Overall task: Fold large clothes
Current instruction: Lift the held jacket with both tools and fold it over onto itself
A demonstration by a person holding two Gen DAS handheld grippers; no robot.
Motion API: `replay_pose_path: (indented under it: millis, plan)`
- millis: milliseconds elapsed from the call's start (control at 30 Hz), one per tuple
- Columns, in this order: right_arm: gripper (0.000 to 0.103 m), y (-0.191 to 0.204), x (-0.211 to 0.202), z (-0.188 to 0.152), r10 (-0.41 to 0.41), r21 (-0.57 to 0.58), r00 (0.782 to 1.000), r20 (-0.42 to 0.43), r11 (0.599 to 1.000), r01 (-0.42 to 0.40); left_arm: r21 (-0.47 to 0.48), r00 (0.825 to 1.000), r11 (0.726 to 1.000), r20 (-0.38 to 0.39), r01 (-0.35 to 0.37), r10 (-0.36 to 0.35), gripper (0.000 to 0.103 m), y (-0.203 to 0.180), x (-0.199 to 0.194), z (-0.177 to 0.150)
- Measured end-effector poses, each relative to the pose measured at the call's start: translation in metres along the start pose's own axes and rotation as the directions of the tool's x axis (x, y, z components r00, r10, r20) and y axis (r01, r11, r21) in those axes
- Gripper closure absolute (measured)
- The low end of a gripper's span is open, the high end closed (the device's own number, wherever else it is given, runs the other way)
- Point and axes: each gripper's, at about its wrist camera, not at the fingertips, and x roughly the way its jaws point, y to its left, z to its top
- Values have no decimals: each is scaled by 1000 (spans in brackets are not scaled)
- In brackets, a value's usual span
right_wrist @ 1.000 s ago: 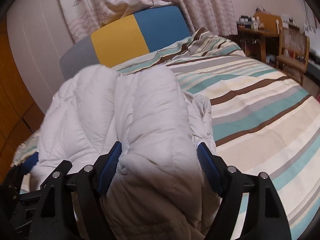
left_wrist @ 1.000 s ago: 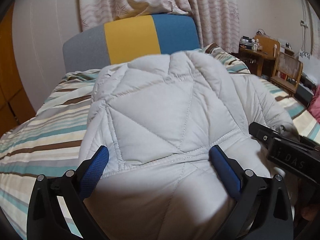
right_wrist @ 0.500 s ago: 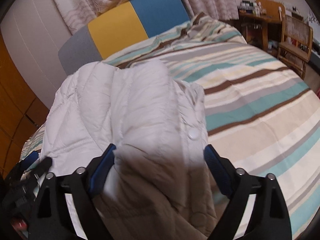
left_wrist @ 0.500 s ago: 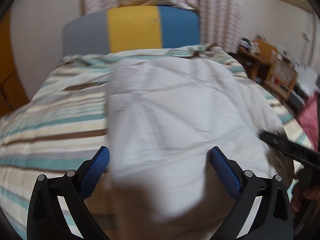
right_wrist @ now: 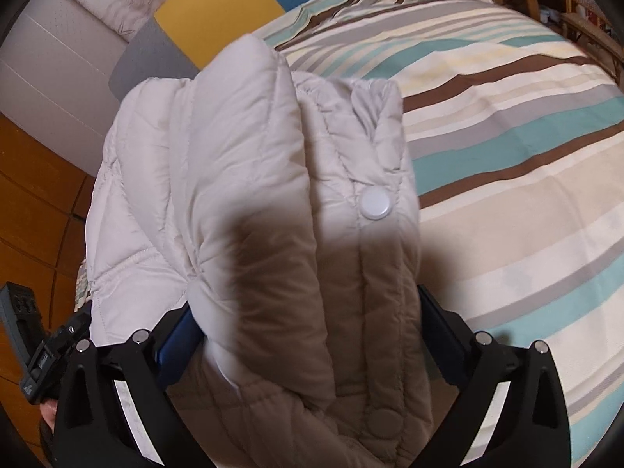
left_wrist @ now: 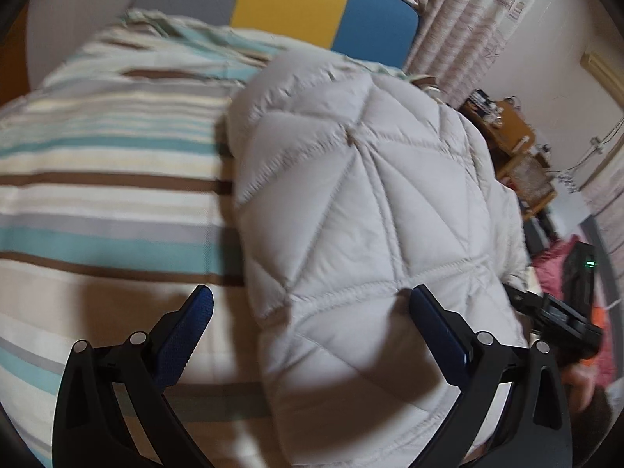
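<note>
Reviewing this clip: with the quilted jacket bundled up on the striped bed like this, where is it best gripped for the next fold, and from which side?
Probably the jacket's snap-button placket edge, approached from the bare striped bedding on its right. That edge is a thinner, flatter band than the puffy folded bulk, so it should fit between the pads. The right gripper straddles the thick roll, its jaws opening; the left gripper stands open.
</note>
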Motion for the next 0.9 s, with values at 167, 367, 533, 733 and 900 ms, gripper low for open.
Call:
replay_pose_path:
  millis: [167, 367, 533, 733, 900]
  plan:
    - [19, -4, 11, 5, 111, 49, 993, -32, 993, -110, -41, 988, 991, -81, 127, -130, 8, -7, 19, -7]
    - [35, -10, 5, 2, 224, 96, 975, -3, 970, -223, 105, 998, 993, -13, 61, -60, 40, -40, 4, 2]
    - [39, -6, -1, -3, 295, 124, 954, 58, 946, -300, 174, 995, 983, 72, 54, -67, 50, -49, -18, 17]
    - [40, 23, 11, -4, 375, 108, 924, 76, 918, -382, 234, 983, 972, 184, -13, -31, 53, -40, -51, 29]
    - [42, 71, 27, -1, 433, 42, 897, 92, 898, -438, 228, 964, 972, 267, -50, -13, 53, -13, -76, 34]
